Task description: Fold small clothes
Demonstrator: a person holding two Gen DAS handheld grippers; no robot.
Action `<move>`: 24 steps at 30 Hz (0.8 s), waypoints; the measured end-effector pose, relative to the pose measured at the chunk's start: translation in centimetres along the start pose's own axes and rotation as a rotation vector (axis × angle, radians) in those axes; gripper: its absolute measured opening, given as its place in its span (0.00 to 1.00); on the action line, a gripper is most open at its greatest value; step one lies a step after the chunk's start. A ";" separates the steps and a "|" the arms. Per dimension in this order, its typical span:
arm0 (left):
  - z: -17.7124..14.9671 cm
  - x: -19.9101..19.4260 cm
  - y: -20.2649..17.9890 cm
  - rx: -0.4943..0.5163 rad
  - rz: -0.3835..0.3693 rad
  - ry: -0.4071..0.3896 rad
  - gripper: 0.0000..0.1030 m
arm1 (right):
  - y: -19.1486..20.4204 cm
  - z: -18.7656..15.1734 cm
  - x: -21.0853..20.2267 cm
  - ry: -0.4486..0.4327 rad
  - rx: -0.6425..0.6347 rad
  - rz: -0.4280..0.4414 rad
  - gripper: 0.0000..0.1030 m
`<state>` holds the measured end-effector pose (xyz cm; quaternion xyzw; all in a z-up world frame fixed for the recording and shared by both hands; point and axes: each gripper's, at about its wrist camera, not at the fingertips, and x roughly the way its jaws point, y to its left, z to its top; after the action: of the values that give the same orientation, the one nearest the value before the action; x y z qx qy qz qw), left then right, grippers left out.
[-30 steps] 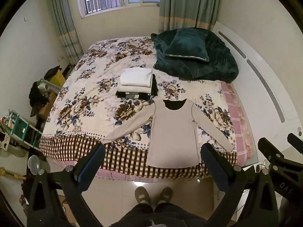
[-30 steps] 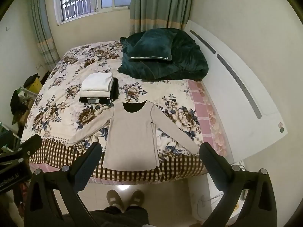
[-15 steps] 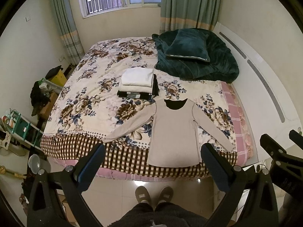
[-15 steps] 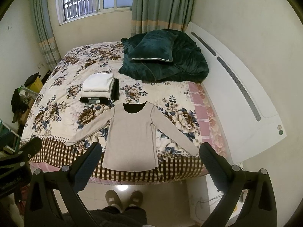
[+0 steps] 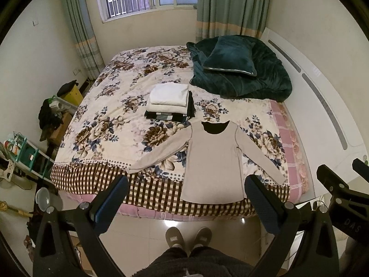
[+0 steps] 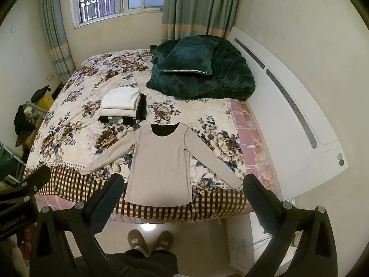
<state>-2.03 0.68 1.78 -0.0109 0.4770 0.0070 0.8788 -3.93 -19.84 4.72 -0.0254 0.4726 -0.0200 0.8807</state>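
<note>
A beige long-sleeved top [image 5: 213, 161] lies flat, face up, on the near edge of the flowered bed [image 5: 110, 120], sleeves spread out to both sides; it also shows in the right wrist view [image 6: 161, 168]. Behind it sits a stack of folded clothes [image 5: 169, 102], white on top, dark below, also in the right wrist view [image 6: 122, 106]. My left gripper [image 5: 185, 190] is open and empty, held high above the floor in front of the bed. My right gripper [image 6: 182, 188] is open and empty, likewise back from the top.
A dark green quilt with a pillow [image 5: 239, 69] lies at the far right of the bed. A white headboard [image 6: 288, 115] runs along the right. Shelves and clutter [image 5: 25, 152] stand at the left. My slippered feet [image 5: 188, 236] stand on the tiled floor.
Both views have shifted slightly, with the bed sitting a little lower in frame. The top and the stack have not moved. Both grippers stay open.
</note>
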 end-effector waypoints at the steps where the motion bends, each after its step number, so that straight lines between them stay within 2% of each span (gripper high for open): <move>1: 0.0 -0.1 0.0 0.000 0.001 -0.002 1.00 | 0.1 -0.2 0.0 -0.002 0.002 -0.001 1.00; 24: 0.5 -0.6 -0.6 0.014 0.003 -0.011 1.00 | 0.4 -0.1 -0.6 -0.010 0.003 -0.004 1.00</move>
<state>-1.94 0.05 2.56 -0.0039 0.4721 0.0052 0.8815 -4.35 -19.42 5.16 -0.0253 0.4679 -0.0222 0.8831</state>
